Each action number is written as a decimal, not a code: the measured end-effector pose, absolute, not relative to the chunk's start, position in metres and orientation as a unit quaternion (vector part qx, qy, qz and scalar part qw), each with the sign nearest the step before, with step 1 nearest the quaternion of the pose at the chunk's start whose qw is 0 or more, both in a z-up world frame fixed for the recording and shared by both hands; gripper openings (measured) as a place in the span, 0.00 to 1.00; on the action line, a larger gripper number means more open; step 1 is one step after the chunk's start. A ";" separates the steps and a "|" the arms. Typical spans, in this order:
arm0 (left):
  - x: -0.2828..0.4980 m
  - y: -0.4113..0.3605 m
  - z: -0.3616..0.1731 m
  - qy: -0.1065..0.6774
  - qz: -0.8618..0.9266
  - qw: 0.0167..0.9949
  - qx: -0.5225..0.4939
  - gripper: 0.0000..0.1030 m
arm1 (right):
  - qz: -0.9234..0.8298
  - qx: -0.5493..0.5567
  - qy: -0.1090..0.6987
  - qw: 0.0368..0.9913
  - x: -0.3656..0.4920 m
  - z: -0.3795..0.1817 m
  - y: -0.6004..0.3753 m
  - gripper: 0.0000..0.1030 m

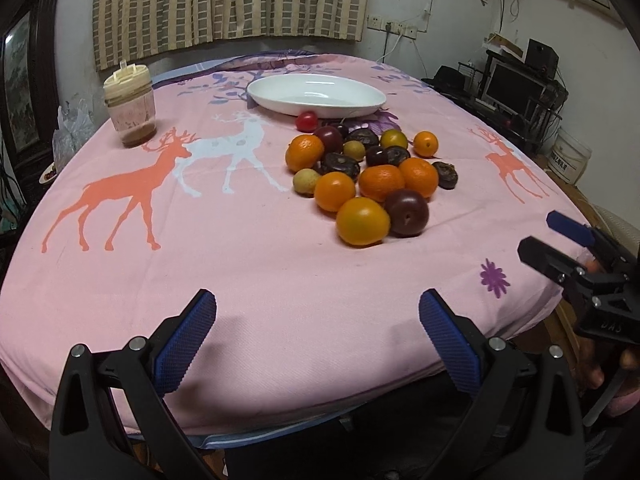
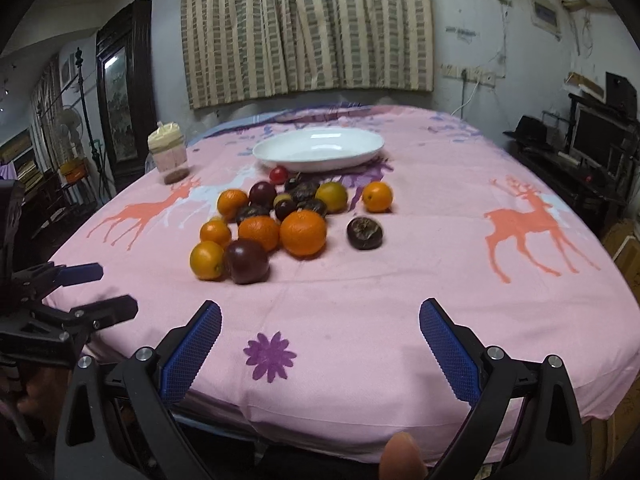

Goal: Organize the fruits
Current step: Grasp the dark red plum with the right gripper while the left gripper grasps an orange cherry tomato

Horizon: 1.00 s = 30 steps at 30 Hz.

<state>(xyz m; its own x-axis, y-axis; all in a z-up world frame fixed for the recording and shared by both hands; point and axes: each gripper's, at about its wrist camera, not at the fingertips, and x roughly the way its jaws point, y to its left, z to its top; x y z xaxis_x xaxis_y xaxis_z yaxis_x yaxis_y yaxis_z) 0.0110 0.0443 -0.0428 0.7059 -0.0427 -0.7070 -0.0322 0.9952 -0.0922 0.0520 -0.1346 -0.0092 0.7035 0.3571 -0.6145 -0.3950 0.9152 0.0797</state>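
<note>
Nothing is sorted yet, I judge; the whole heap of fruit (image 1: 362, 168) lies loose on the pink cloth (image 1: 224, 264) mid-table, just short of the white dish (image 1: 316, 94) toward the far edge, which holds none; my left tongs (image 1: 318, 336) and right tongs (image 2: 320, 340) hover spread wide and empty over the near edge.

A lived-in home room. A table (image 2: 400, 280) under a pink deer-print cloth (image 1: 200, 240) carries fruit (image 1: 360, 172), a white dish (image 1: 316, 94) and a jar (image 1: 130, 110) near its left edge. Striped curtains (image 2: 308, 28) hang behind; a framed picture (image 2: 118, 104), a fan (image 2: 70, 124), a monitor (image 1: 512, 88) and wall sockets (image 1: 394, 28) line the walls.
</note>
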 end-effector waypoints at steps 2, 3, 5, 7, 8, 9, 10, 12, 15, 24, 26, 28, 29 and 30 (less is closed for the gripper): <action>0.015 0.051 -0.047 0.386 -0.010 0.921 -0.056 0.96 | 0.223 -0.036 0.321 0.920 0.055 -0.009 -0.126 0.95; 0.018 0.054 -0.048 0.387 -0.013 0.920 -0.058 0.96 | 0.225 -0.044 0.318 0.920 0.056 -0.009 -0.121 0.89; 0.022 0.059 -0.047 0.384 -0.018 0.921 -0.061 0.96 | 0.241 -0.068 0.317 0.915 0.064 -0.009 -0.103 0.81; 0.025 0.063 -0.045 0.379 -0.022 0.923 -0.064 0.96 | 0.251 -0.081 0.329 0.907 0.075 -0.014 -0.087 0.67; 0.026 0.064 -0.043 0.376 -0.024 0.924 -0.064 0.96 | 0.261 -0.082 0.340 0.900 0.082 -0.018 -0.079 0.65; 0.026 0.067 -0.042 0.374 -0.024 0.925 -0.064 0.96 | 0.266 -0.080 0.344 0.897 0.085 -0.019 -0.075 0.61; 0.027 0.068 -0.041 0.372 -0.024 0.926 -0.062 0.96 | 0.272 -0.075 0.354 0.892 0.091 -0.022 -0.070 0.58; 0.029 0.071 -0.040 0.369 -0.027 0.927 -0.059 0.96 | 0.283 -0.065 0.367 0.884 0.100 -0.026 -0.062 0.58; 0.033 0.073 -0.038 0.366 -0.039 0.928 -0.057 0.96 | 0.286 -0.066 0.378 0.878 0.108 -0.030 -0.055 0.57; 0.057 0.064 -0.042 0.375 -0.083 0.921 -0.060 0.95 | 0.336 0.012 0.424 0.841 0.135 -0.041 -0.063 0.44; 0.062 0.059 -0.044 0.379 -0.091 0.919 -0.059 0.95 | 0.349 0.027 0.431 0.832 0.139 -0.043 -0.067 0.45; 0.067 0.055 -0.045 0.384 -0.099 0.916 -0.059 0.93 | 0.355 0.037 0.434 0.827 0.140 -0.044 -0.068 0.40; 0.069 0.052 -0.045 0.387 -0.102 0.915 -0.060 0.90 | 0.361 0.036 0.435 0.824 0.140 -0.043 -0.067 0.38; 0.072 0.050 -0.046 0.390 -0.104 0.913 -0.061 0.88 | 0.360 0.030 0.434 0.825 0.138 -0.041 -0.066 0.38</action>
